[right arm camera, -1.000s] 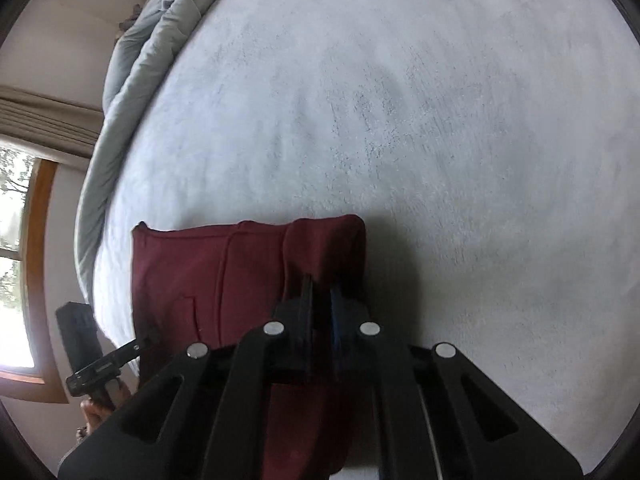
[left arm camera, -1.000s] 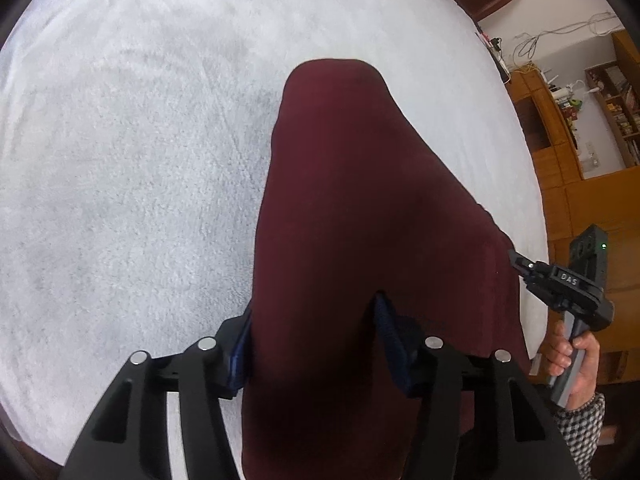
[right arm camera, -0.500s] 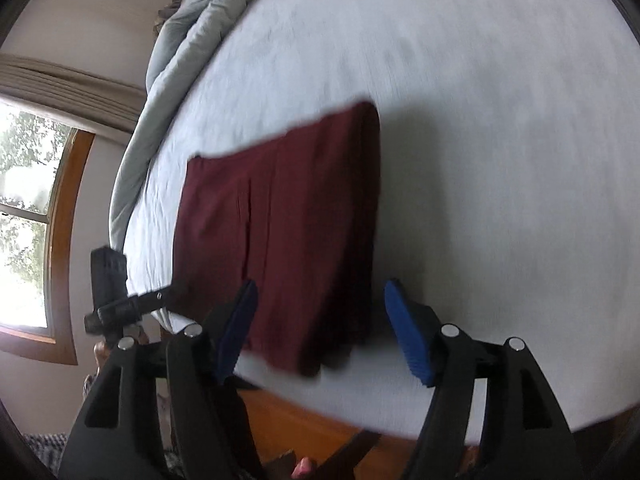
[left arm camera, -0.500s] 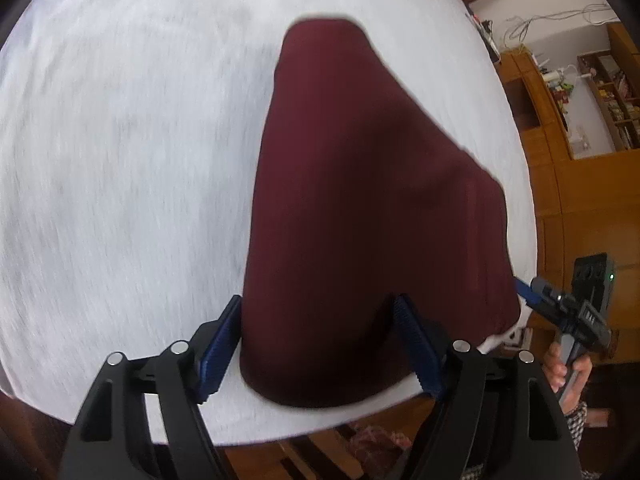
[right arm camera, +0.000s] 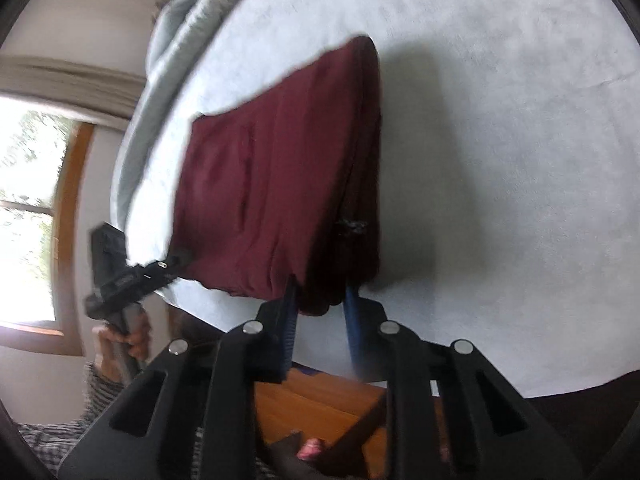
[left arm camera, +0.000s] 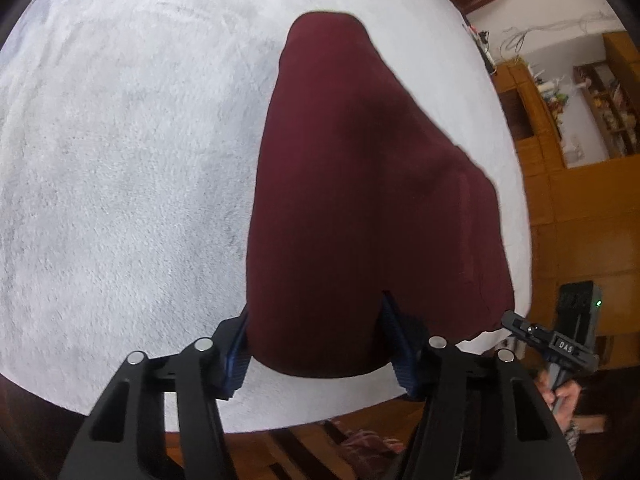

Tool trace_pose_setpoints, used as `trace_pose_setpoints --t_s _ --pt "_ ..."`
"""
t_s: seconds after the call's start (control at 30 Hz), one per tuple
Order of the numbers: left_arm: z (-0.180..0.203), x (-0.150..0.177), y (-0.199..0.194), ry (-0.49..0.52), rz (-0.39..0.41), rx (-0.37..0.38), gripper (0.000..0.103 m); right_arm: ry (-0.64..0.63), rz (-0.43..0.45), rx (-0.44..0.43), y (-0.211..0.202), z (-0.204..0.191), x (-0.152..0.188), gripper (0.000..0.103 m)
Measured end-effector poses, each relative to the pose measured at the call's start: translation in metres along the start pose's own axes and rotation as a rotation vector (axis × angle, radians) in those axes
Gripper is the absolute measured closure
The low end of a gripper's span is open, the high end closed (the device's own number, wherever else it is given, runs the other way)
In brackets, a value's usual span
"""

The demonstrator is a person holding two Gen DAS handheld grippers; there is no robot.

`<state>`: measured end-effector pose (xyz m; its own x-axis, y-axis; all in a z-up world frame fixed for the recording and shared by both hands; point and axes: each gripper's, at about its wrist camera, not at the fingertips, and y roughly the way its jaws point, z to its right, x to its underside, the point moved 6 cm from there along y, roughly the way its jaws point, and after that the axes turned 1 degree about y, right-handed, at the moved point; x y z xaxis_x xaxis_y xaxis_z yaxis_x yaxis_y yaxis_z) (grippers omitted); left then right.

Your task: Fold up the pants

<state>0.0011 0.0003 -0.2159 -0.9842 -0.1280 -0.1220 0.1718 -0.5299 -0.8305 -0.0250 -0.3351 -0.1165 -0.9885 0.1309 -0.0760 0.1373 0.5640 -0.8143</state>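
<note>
Folded maroon pants (left arm camera: 360,200) lie on the white bed (left arm camera: 120,180), near edge at the bed's near rim. Left tongs (left arm camera: 316,344) have just been closing; blue pads now press both sides of the near fold. Right tongs (right arm camera: 320,312) have also just been closing, narrow, pinching the thick folded right edge of the pants (right arm camera: 272,184). Grey blanket (right arm camera: 176,40) bunched at far left. Wooden cabinets (left arm camera: 580,184) to the right.

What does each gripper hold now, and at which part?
Both hold the folded maroon pants at the near edge: the left gripper across a wide bunch, the right gripper on the thick folded corner. Both were just closing.
</note>
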Motion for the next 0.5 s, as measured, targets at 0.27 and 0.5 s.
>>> trace_pose_setpoints --t_s 0.27,0.5 --pt "-0.013 -0.001 -0.006 -0.002 -0.029 0.017 0.037 0.020 -0.008 -0.026 0.005 0.001 -0.004 0.072" --pt "0.007 -0.022 -0.018 0.188 0.002 -0.240 0.014 -0.078 0.093 0.043 -0.026 -0.010 -0.022 0.036"
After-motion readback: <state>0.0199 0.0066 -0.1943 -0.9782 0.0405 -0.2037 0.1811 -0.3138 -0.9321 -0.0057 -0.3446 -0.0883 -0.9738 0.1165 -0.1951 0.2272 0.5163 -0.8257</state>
